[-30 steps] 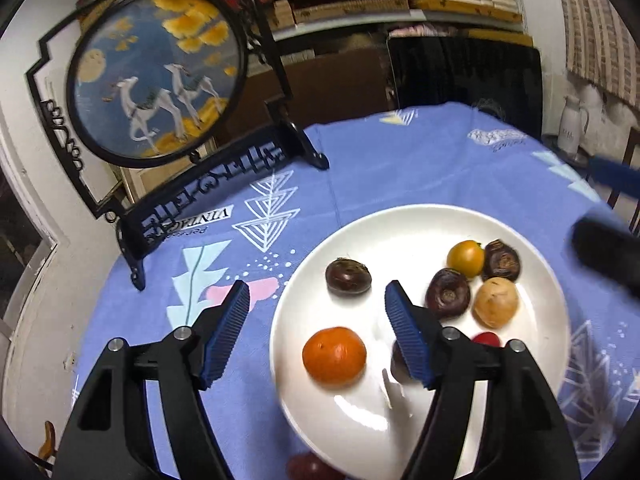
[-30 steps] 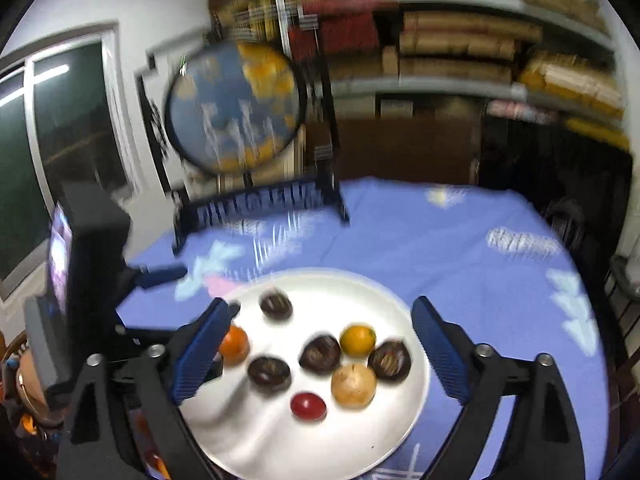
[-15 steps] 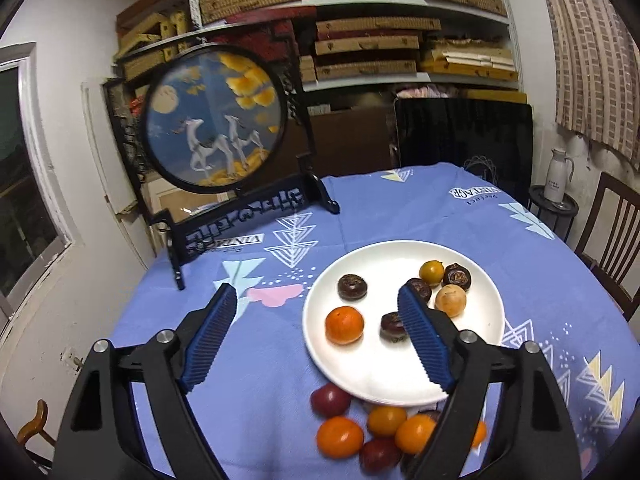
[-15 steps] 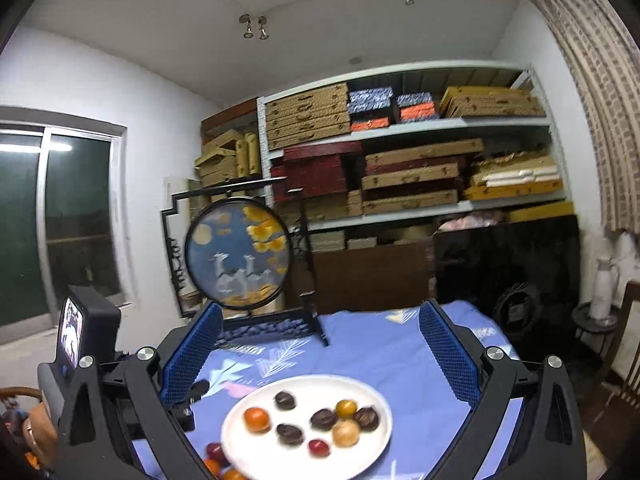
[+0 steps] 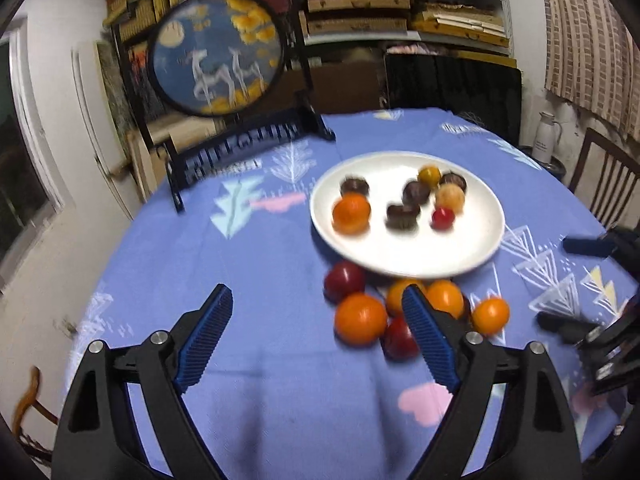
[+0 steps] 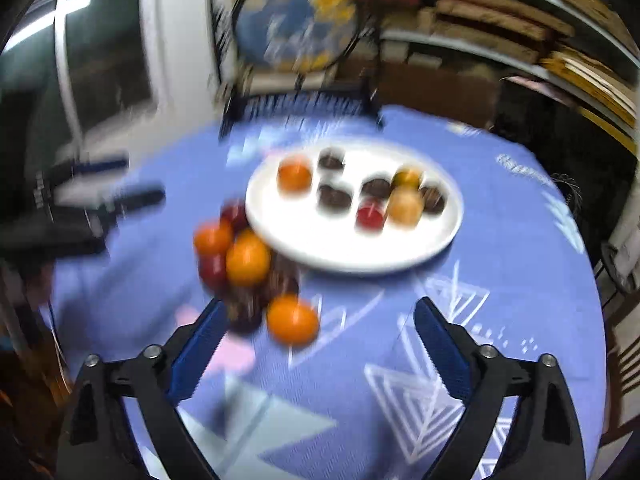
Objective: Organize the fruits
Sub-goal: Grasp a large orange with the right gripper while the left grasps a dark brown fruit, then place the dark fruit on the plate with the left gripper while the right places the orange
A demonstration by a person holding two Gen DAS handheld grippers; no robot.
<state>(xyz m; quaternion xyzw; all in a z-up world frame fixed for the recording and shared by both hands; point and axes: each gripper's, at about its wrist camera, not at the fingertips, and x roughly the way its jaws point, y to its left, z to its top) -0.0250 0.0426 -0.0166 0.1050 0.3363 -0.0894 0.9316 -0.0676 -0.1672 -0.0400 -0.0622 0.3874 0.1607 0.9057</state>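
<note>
Meanwhile, both the left gripper [image 5: 314, 336] and right gripper [image 6: 316, 344], spread and empty, should straddle one loose orange [image 6: 293, 325] squarely beside the plate [image 5: 480, 248].

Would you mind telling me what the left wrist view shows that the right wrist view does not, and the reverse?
Only the left wrist view shows the white jug and wooden chair at right, and the open left hand-held gripper. Only the right wrist view shows the dark window and the open right hand-held gripper. Both share the white plate of fruit, the loose fruit pile and the round deer screen.
</note>
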